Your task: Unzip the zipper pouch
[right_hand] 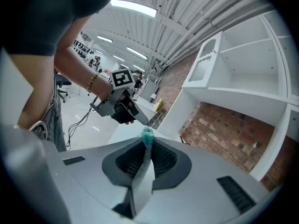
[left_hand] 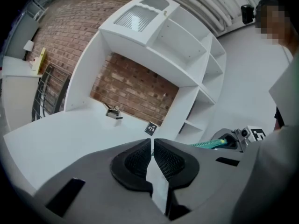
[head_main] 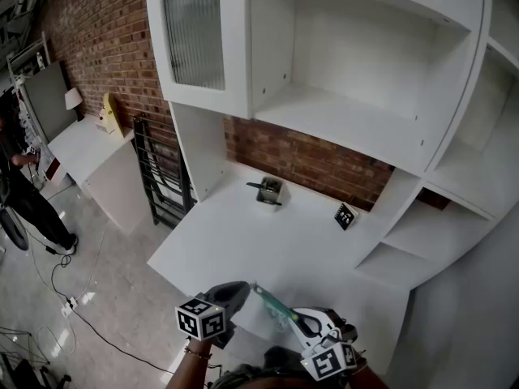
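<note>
Left gripper and right gripper both clamp the zipper pouch; the left seems to pinch thin film only; pulling apart could slip it free.

A red brick wall ran behind a tall white hutch with open shelves and, at its upper left, a door of ribbed glass. Brick also showed at the back of the hutch, above the white desk. Smaller corner shelves sat on the right. A black metal frame leaned just beside the hutch. Further left stood a white table carrying a small lamp. The floor was pale and glossy, crossed by black cables. Strip lights shone overhead.
</note>
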A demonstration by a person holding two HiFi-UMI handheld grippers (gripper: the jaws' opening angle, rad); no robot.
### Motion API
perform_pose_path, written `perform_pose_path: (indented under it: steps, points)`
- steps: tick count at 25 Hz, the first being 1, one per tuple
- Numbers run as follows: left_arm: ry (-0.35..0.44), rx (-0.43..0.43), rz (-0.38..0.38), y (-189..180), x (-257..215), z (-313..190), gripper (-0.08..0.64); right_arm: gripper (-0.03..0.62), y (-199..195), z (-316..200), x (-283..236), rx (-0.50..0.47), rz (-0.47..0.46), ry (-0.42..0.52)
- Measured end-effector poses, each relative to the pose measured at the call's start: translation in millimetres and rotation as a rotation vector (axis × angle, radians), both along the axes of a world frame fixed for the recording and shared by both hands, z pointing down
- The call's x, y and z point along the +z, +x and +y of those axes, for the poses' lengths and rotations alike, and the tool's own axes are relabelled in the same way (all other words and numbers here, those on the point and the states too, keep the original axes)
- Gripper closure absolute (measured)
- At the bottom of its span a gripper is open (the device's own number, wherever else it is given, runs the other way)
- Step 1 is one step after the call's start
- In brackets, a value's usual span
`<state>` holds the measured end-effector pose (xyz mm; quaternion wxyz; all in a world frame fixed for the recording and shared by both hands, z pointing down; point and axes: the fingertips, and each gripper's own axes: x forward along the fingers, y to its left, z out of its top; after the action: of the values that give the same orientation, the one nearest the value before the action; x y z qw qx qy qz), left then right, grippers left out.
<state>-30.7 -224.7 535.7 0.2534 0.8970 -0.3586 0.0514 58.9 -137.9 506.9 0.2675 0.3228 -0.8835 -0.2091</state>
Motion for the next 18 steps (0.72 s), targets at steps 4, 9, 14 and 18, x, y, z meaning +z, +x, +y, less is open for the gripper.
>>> perform_pose_path:
  steps: [4, 9, 14, 18]
  points:
    - [0.017, 0.03, 0.016, 7.0, -5.6, 3.7, 0.555, 0.562, 1.7, -2.2, -1.8, -0.001, 0.003, 0.009]
    - [0.048, 0.022, 0.025, 10.6, -9.4, 6.0, 0.555, 0.562, 2.2, -6.5, -2.4, 0.0, -0.005, 0.005]
    - [0.077, -0.016, 0.043, 3.6, -17.1, 5.6, 0.555, 0.562, 0.5, -8.9, -3.6, -0.012, 0.0, 0.006]
    - [0.077, -0.042, 0.034, -5.5, -17.2, 5.3, 0.557, 0.562, -0.9, -15.6, -6.1, -0.024, 0.017, 0.022]
